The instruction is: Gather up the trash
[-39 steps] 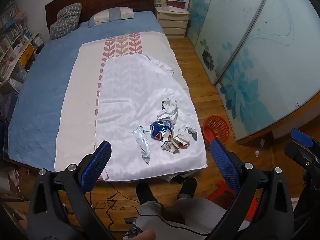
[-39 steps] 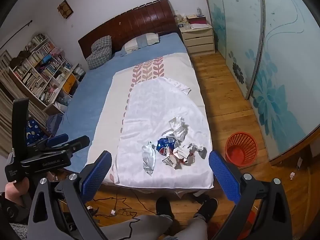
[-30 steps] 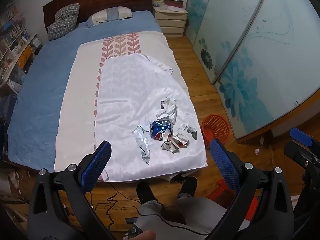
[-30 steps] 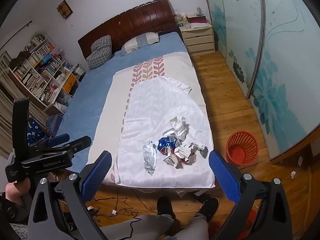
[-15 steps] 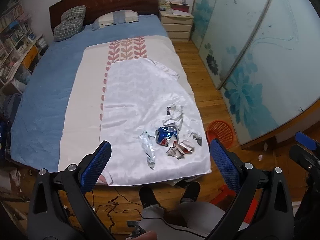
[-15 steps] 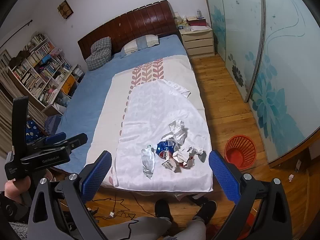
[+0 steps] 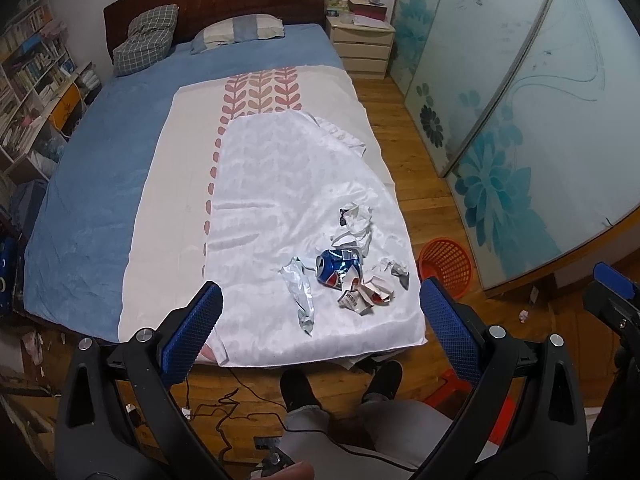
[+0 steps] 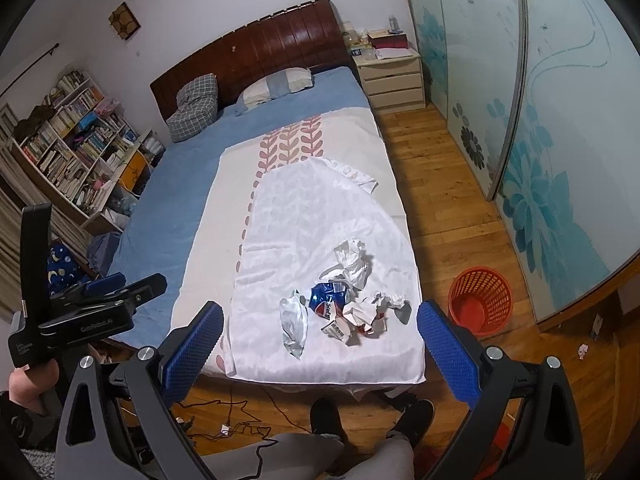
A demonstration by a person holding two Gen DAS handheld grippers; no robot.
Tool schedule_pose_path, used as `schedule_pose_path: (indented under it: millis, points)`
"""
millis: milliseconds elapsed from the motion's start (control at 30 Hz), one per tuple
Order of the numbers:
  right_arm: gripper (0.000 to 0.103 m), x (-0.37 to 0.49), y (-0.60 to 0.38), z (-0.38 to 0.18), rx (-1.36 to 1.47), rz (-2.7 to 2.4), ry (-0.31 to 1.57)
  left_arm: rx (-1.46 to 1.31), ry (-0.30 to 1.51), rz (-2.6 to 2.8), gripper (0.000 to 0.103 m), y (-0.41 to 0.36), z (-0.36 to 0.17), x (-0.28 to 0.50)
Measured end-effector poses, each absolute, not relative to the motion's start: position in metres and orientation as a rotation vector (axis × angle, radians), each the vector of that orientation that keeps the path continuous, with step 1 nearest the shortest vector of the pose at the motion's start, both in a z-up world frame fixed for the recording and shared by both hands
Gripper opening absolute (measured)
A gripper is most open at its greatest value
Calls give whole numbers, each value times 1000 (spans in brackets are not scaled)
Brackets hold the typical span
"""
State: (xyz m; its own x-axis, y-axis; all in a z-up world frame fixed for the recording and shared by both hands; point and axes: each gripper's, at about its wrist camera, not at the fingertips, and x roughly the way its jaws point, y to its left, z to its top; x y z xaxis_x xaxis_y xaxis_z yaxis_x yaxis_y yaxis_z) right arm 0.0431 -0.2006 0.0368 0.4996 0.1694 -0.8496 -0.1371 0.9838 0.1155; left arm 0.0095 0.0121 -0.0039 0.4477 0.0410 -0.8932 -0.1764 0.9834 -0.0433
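Two grippers up, nothing picked yet. Largest first: bed [image 7: 100, 200] fills both views, with a white sheet [image 7: 280, 184] spread over the foot half on the side nearest the wardrobe doors [image 7: 520, 112].

Orange basket [image 8: 480, 300] stands on the wood floor just beside the bed's foot corner, between bed and doors. It looks empty, so by that reading collection has not started.

Left gripper [image 7: 320, 320] and right gripper [image 8: 320, 334] both hang above the foot of the bed, well apart from the sheet; jaws on each spread wide, nothing between them. The person's legs and shoes show below both.

Trash sits in one loose cluster on the sheet near the foot edge, ahead of and below both jaw pairs:
- crumpled white paper [image 8: 352, 260], farthest up the bed
- silver wrapper [image 8: 294, 322], long axis running roughly toward the foot edge, on the cluster's left
- crushed blue can [image 7: 340, 268], mid-cluster, just beside the wrapper
- small torn packet scraps [image 8: 360, 318], nearest the basket side

Key relation: cluster lies right of bed centre, basket further right again. Right gripper is probably the better pick for the scraps; left gripper is lined up closer to the wrapper. One more scrap on the floor [image 8: 583, 350] past the basket.
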Motion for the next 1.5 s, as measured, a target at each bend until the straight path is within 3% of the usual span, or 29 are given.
schedule_pose_path:
  millis: [567,867,1133,1500]
  points:
    - [95,43,-207,33,40,179,1044,-152,1118,160,98,18,-10,7]
    - [94,70,-210,-1,28,210,1106,-187,1160,228,98,34,-25,-7]
    - [85,172,-206,-102,12,239,1223,-192,1232,279,98,34,-47,-25]
    - [79,351,-190,-339,91,161,1378,-272,1311,357,98,34,-110,-36]
